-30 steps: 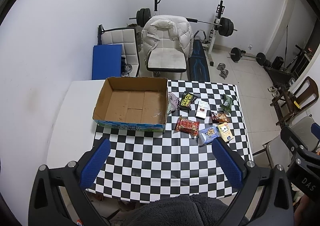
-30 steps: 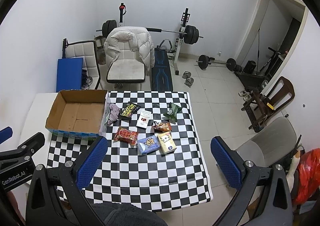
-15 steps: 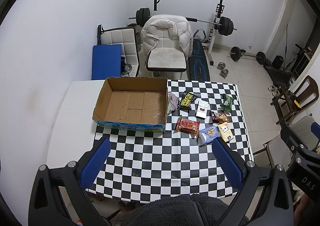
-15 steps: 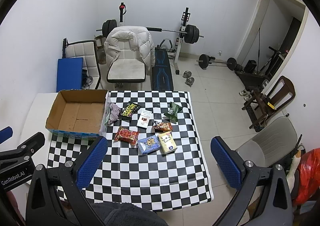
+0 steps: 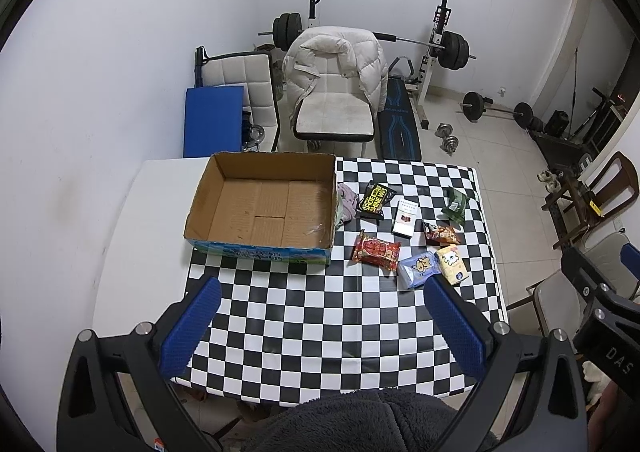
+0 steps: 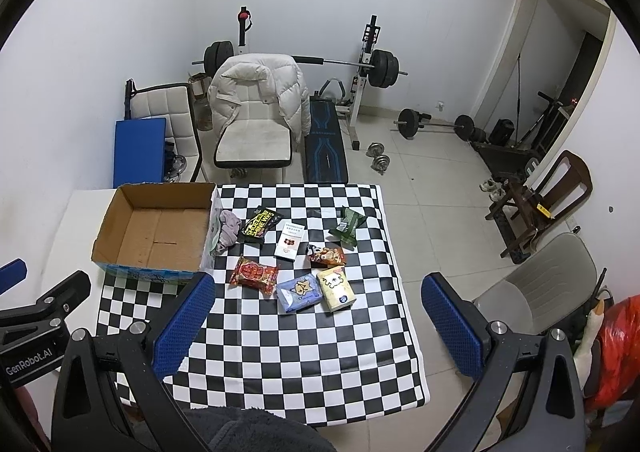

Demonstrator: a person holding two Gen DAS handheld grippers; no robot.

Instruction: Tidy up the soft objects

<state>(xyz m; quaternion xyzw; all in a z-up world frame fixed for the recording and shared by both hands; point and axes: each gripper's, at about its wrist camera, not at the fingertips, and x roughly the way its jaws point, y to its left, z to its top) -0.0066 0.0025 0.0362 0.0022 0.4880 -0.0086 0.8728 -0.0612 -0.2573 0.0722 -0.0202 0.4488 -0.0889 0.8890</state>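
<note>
So: soft stuff all sits on the checkered tabletop [image 5: 320,332], right of the box [image 5: 260,207].

- cloth [image 5: 347,203] crumpled, touching the box's right wall
- black bag [image 5: 375,199] just right of the cloth
- white pack [image 5: 405,217] beside the black bag, flat
- green pouch [image 5: 455,205] near the right edge, apart from the rest
- brown snack [image 5: 442,234] just right of the white pack's near end
- red bag [image 5: 376,250] nearer to me, just off the box's near right corner
- blue tissue pack [image 5: 418,270] and yellow tissue pack [image 5: 452,270] side by side, touching, nearest of the lot

Box is cardboard, open top, only a scrap of clear film inside. It straddles the cloth's left edge, part on bare white tabletop.

Left tool [image 5: 320,326]: fingers spread wide, nothing between them, held high over the near edge. Right tool [image 6: 316,326]: same, spread wide, empty, held high; its right finger hangs over the floor past the tabletop edge. Right view shows the same layout: box [image 6: 152,232] at left, tissue packs closest to the tool.

Past the tabletop: white chair [image 5: 334,115] with a puffy jacket [image 5: 336,55] over it, barbell rack [image 5: 432,47] behind, blue mat [image 5: 214,121] against the wall, dumbbells [image 5: 450,135] on the floor.
</note>
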